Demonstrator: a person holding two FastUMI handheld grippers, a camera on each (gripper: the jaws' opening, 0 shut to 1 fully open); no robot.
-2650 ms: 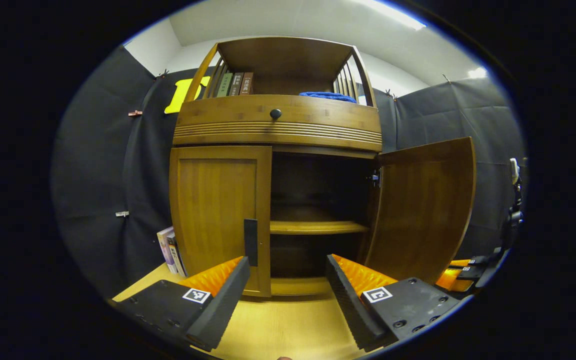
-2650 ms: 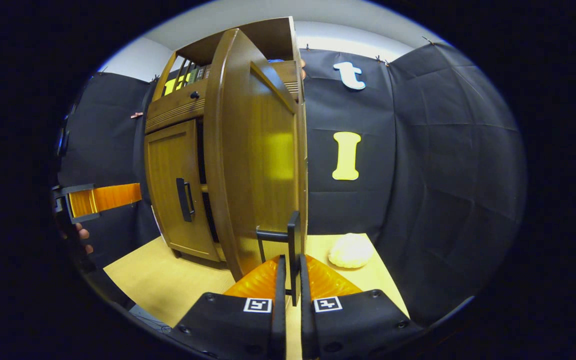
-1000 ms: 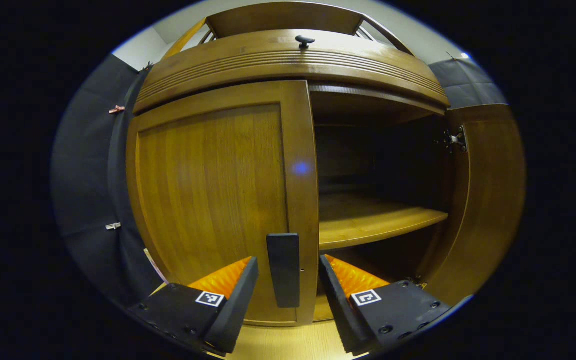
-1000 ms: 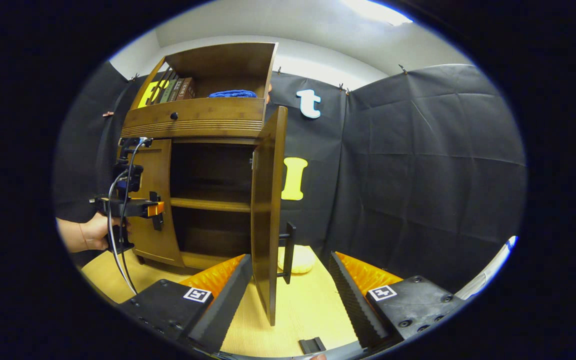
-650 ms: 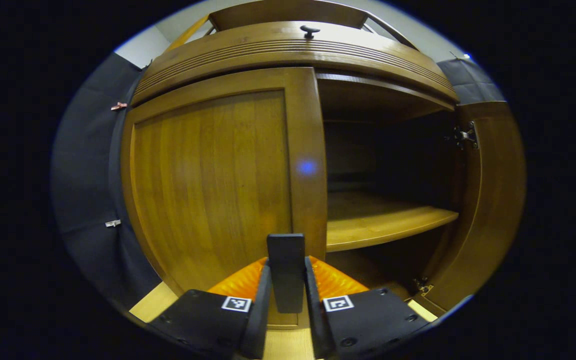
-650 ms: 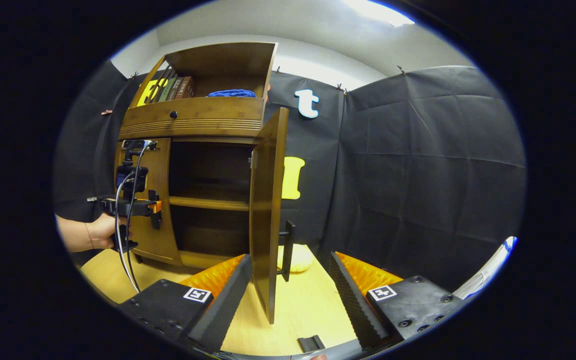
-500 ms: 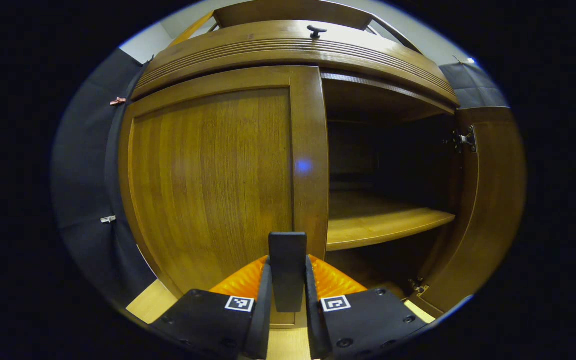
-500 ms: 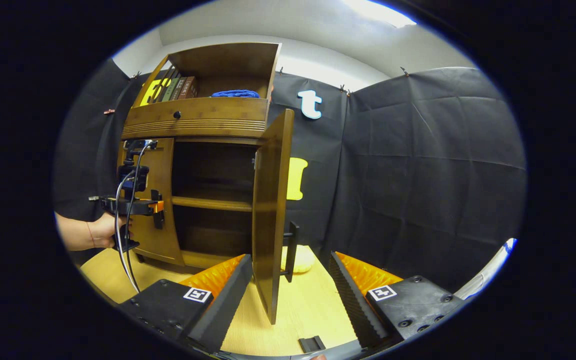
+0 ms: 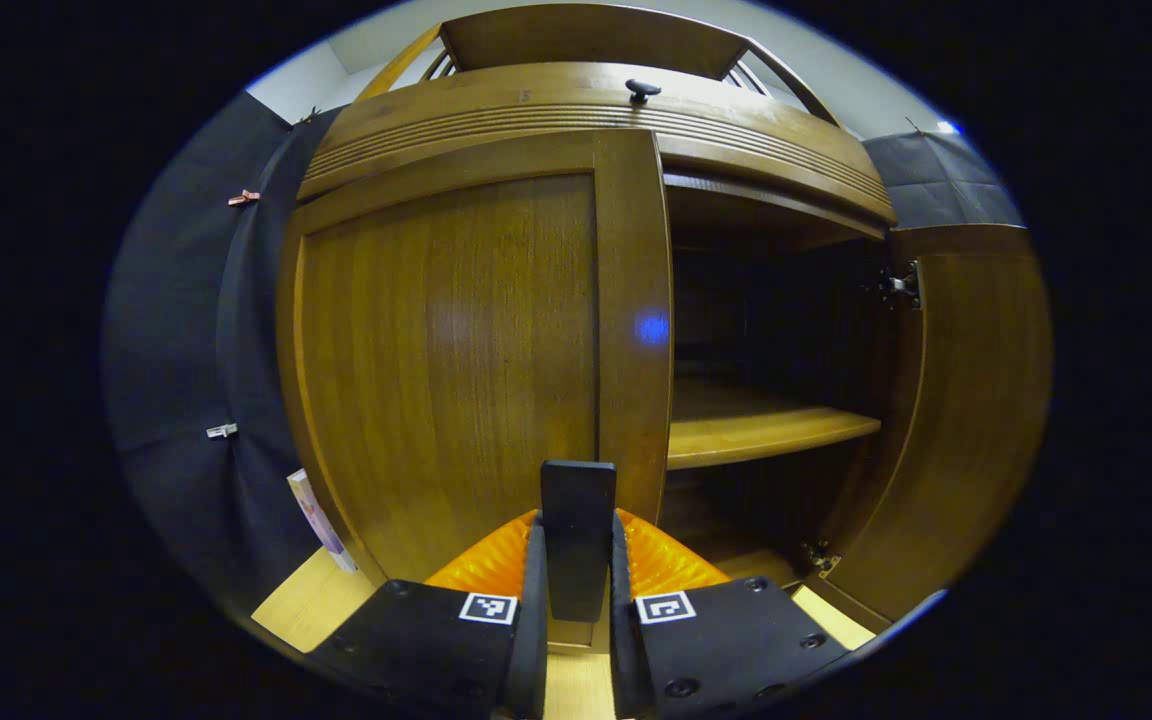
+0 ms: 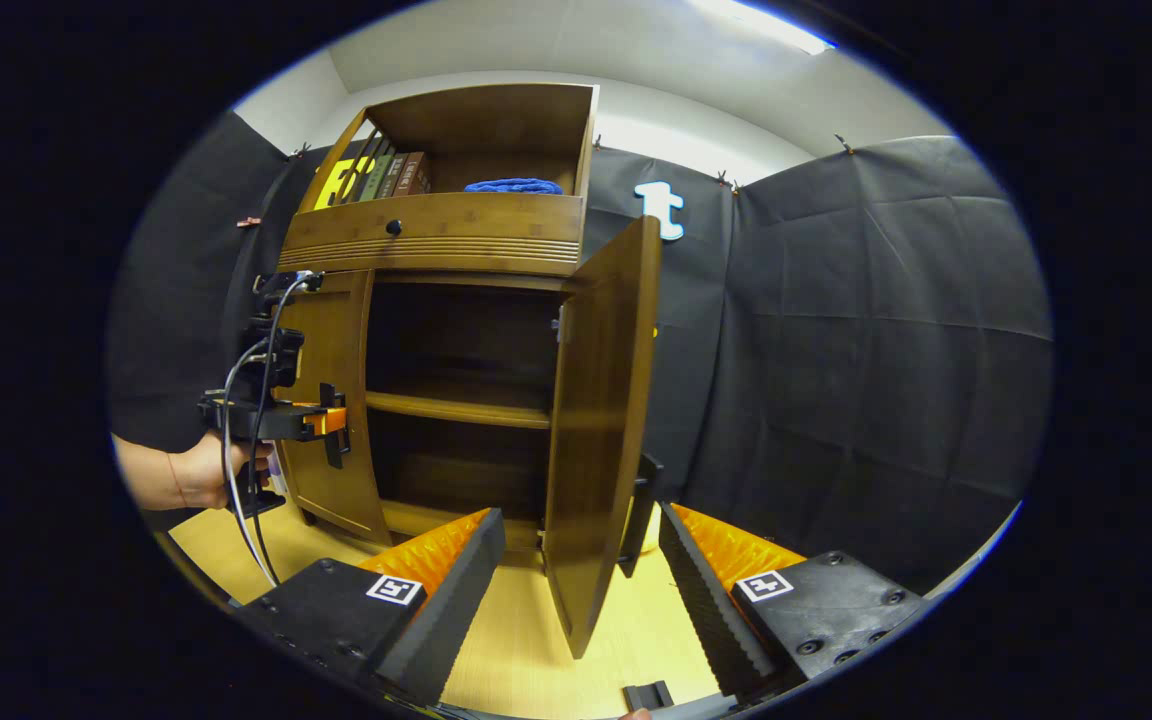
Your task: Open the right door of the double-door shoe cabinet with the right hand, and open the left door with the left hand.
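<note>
At the left door (image 9: 456, 360), the left gripper (image 9: 577, 600) pinches its handle (image 9: 577, 535), ready to pull. Beside the swung-out right door (image 10: 601, 430), the right gripper (image 10: 576, 575) stands spread, its job apparently done.

The left gripper (image 9: 576, 600) has two blocky bodies, each carrying a square black-and-white marker on its top face and round screw heads near the outer edge. Ribbed panels run forward from the bodies to the fingers (image 9: 533, 600).

The right gripper (image 10: 576, 590) has the same build: square markers, screw heads, and serrated inner faces on the fingers (image 10: 456, 585).

In the right gripper view, the left gripper carries a stacked camera mount, with light and dark cables looping down past the hand (image 10: 198, 475). The forearm is bare.
</note>
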